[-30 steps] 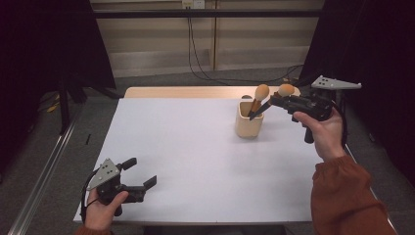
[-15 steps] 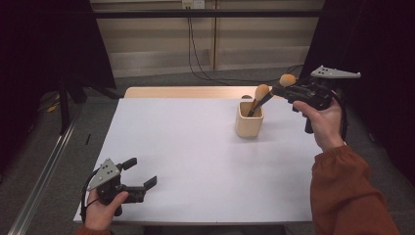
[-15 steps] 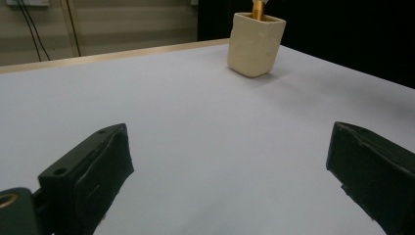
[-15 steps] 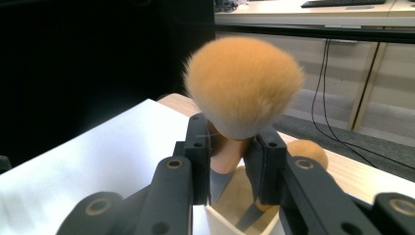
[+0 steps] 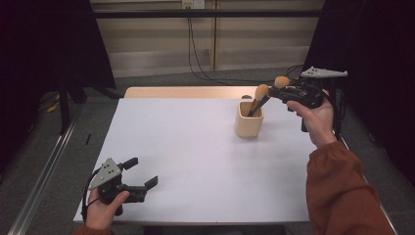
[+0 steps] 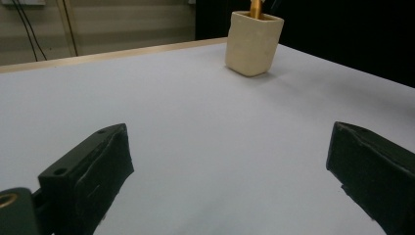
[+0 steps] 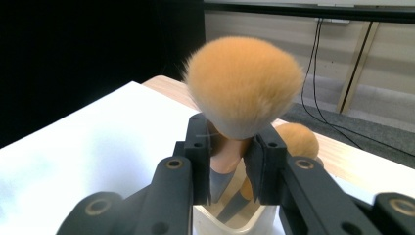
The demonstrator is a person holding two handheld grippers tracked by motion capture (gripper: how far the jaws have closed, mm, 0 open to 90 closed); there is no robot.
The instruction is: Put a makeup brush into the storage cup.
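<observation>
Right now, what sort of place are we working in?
Likely a lab recording booth: a white-topped table ringed by black curtains, loose black cables trailing down the beige back wall, bare grey floor.

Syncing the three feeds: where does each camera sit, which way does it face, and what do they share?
High view: above the person's side, looking forward and down on the table; both hands show, left gripper and right gripper.
Left gripper view: low over the table, facing the cup between its open jaws.
Right gripper view: above the cup, its jaws shut on a brush.
Shared: cup and table in all three.
</observation>
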